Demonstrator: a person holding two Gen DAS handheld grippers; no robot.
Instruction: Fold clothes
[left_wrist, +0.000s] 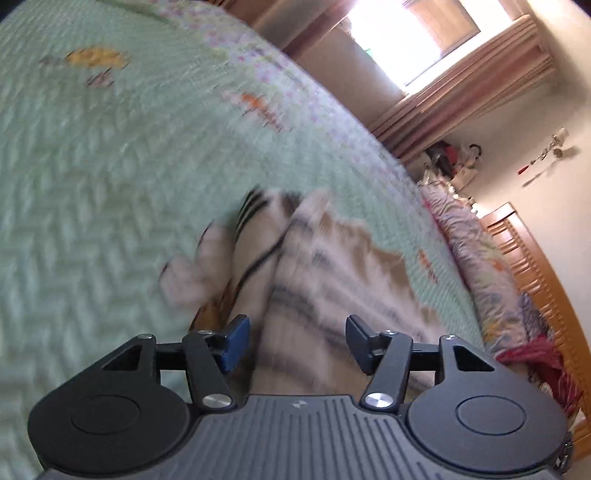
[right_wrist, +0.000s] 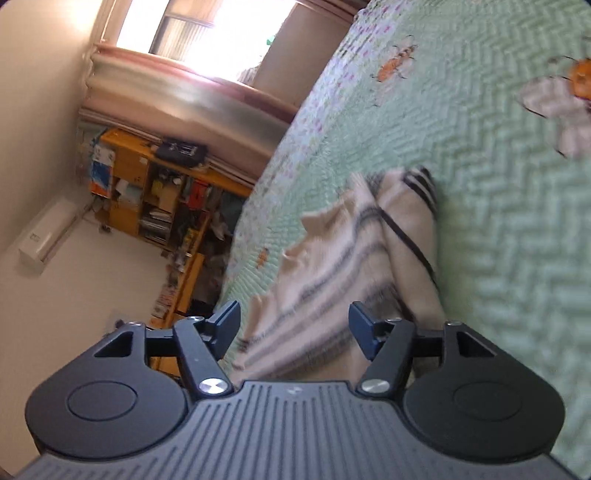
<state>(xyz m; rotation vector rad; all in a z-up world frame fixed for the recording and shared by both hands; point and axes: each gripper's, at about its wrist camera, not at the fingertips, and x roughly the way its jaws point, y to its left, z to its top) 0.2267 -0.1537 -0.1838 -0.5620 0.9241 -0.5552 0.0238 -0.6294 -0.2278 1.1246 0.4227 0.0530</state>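
A bright window (left_wrist: 410, 33) with pinkish curtains (left_wrist: 465, 88) lit a bedroom, and a pale green quilted bedspread (left_wrist: 92, 206) with flower and butterfly prints covered the bed. In the right wrist view a cluttered wooden shelf (right_wrist: 162, 192) stood against the far wall, left of the bed, with a white air conditioner (right_wrist: 48, 232) beside it. A beige garment with dark stripes (left_wrist: 306, 273) lay crumpled on the bedspread, near both cameras and blurred by motion. The left gripper (left_wrist: 297, 343) hung just above the garment's near end with its jaws spread wide, holding nothing. The right gripper (right_wrist: 293, 330) was likewise wide open over the same garment (right_wrist: 332, 266), its fingers to either side of the cloth without pinching it.
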